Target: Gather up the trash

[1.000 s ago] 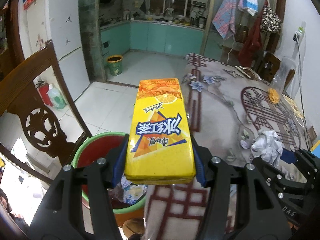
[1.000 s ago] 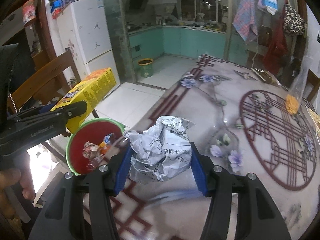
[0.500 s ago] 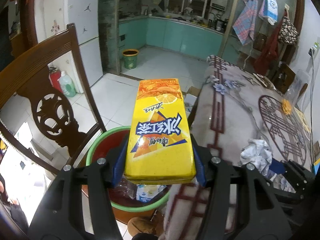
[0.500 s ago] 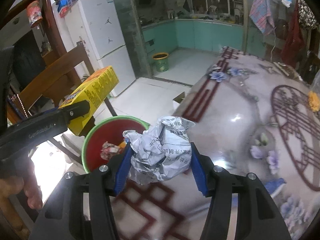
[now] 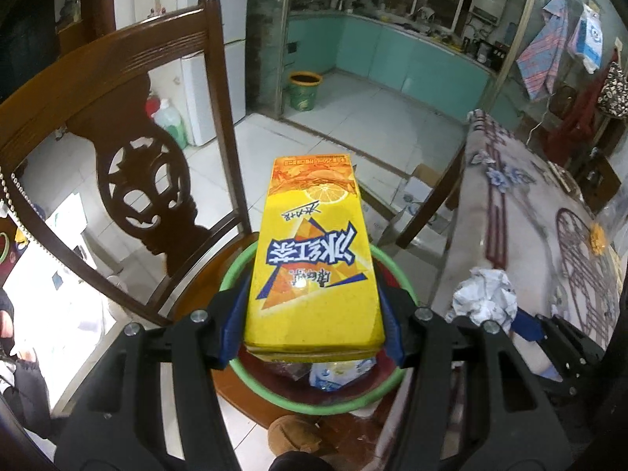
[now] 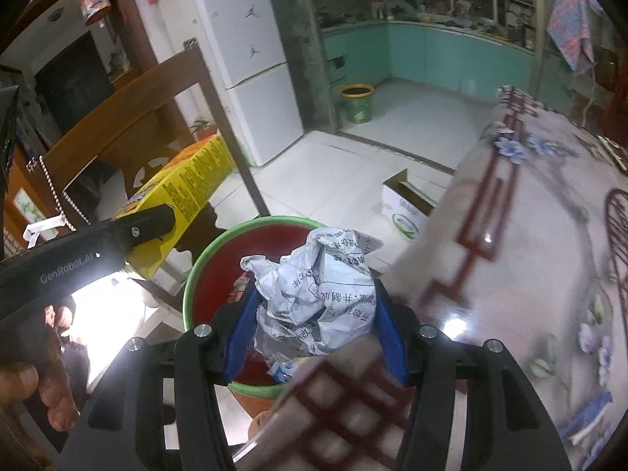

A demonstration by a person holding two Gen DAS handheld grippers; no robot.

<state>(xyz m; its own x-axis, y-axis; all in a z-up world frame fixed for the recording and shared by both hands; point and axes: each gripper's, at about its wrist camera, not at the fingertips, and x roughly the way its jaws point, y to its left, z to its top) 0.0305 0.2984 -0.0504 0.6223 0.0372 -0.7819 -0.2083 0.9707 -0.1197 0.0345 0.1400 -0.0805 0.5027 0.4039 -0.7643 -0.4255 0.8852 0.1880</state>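
- My left tool (image 5: 314,333) is clamped on the yellow drink carton (image 5: 314,259), held flat above the red bin (image 5: 388,388) so it can fall straight in.
- My right tool (image 6: 314,329) pinches the crumpled paper (image 6: 314,294) just past the counter (image 6: 510,235) edge, over the same bin.
- The bin sits on the floor between the counter's corner and the wooden chair (image 5: 133,149), already holding wrappers.

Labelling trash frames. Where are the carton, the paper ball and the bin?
carton (image 5: 314,251), left wrist view, printed top face
paper ball (image 6: 318,294), right wrist view, crumpled middle
bin (image 6: 196,271), right wrist view, green rim
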